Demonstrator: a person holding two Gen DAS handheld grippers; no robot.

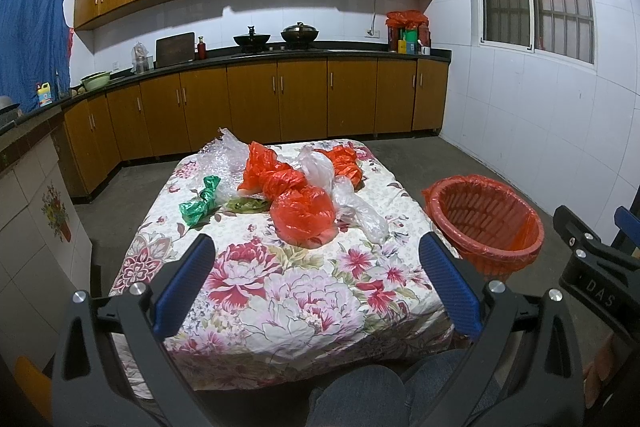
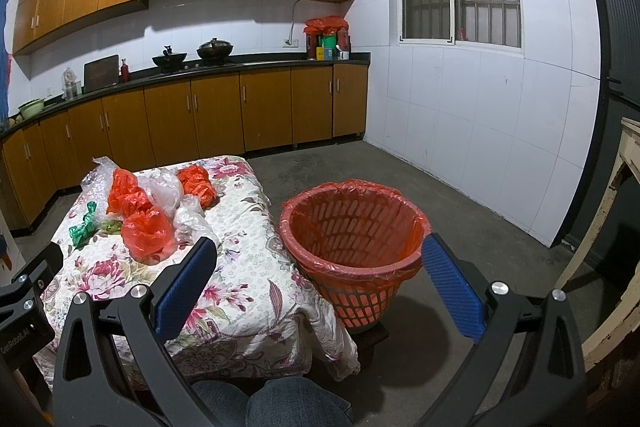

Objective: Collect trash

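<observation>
Both grippers wide open, nothing held. Left gripper [image 1: 316, 267] hangs over near end of the floral tablecloth [image 1: 280, 299]; right gripper [image 2: 320, 275] sits between table and red basket [image 2: 352, 227]. Trash at far end of the table: red bags [image 1: 302, 213], clear bags [image 1: 356, 205], green bag [image 1: 198, 203], maybe veg scraps [image 1: 248, 203]. Basket w/ red liner is right of the table, looks empty. Person's knees [image 1: 360, 395] at near edge.

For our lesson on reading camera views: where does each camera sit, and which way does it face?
Left wrist: on the open left hand-held gripper, facing the floral table with the bags; the person's knees and the other gripper's edge show.
Right wrist: on the open right hand-held gripper, facing the red basket beside the table; knees show.
Shared: table, red bags, basket, kitchen cabinets.
</observation>
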